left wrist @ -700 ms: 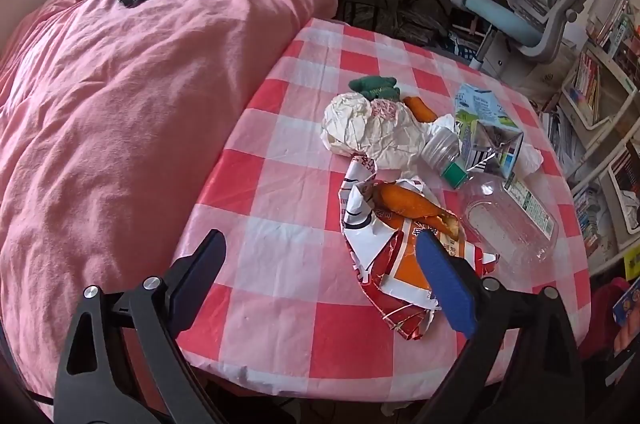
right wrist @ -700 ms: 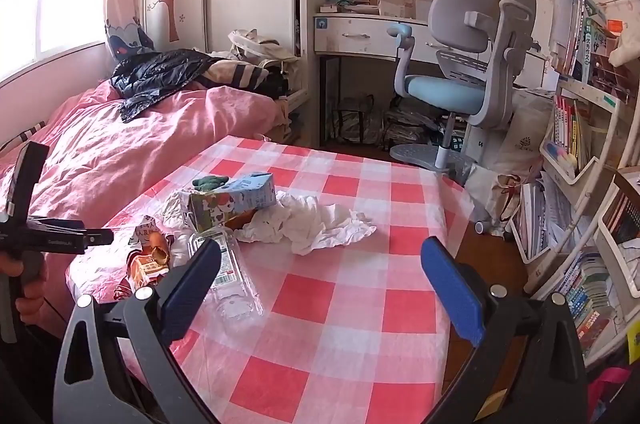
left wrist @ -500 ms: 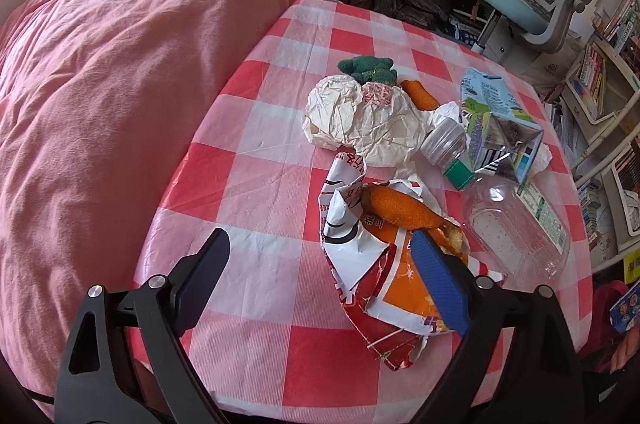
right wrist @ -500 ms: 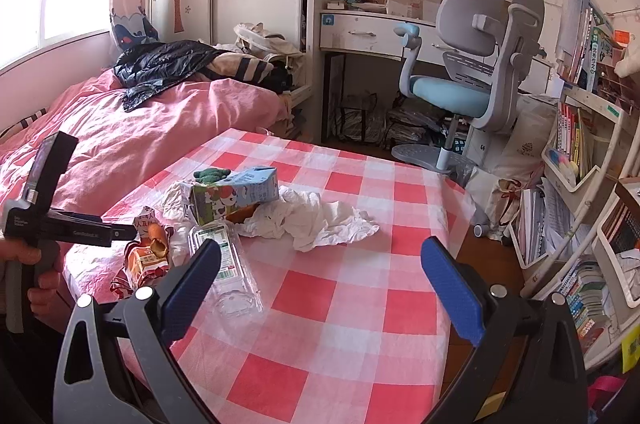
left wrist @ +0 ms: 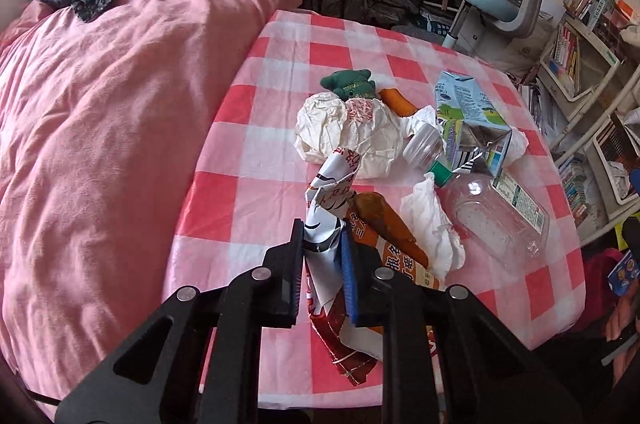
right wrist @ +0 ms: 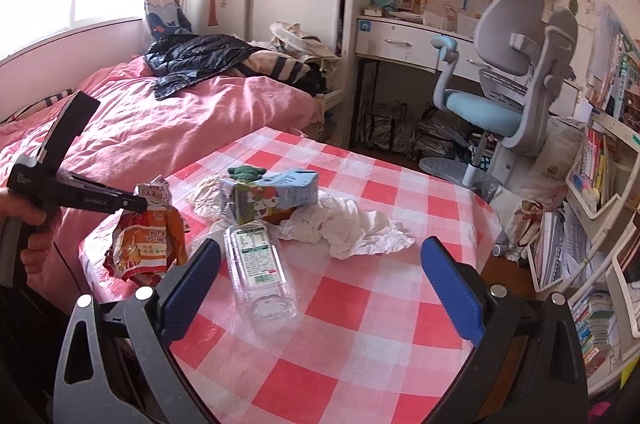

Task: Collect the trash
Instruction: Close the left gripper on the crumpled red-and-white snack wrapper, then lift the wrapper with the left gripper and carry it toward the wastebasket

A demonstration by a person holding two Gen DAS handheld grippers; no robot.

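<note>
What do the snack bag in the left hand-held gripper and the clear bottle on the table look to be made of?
Snack bag: thin printed plastic film, probably glossy; it holds sharp creases and crumples between the pads of the left hand-held gripper. Clear bottle: transparent plastic, probably thin; the checked cloth shows through it, and it carries a paper-like printed label.

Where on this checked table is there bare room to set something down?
Bare cloth lies along the table's near edge, right of the plastic bottle and below the crumpled tissue. The far corner toward the chair is bare too. The bed-side half is crowded.
</note>
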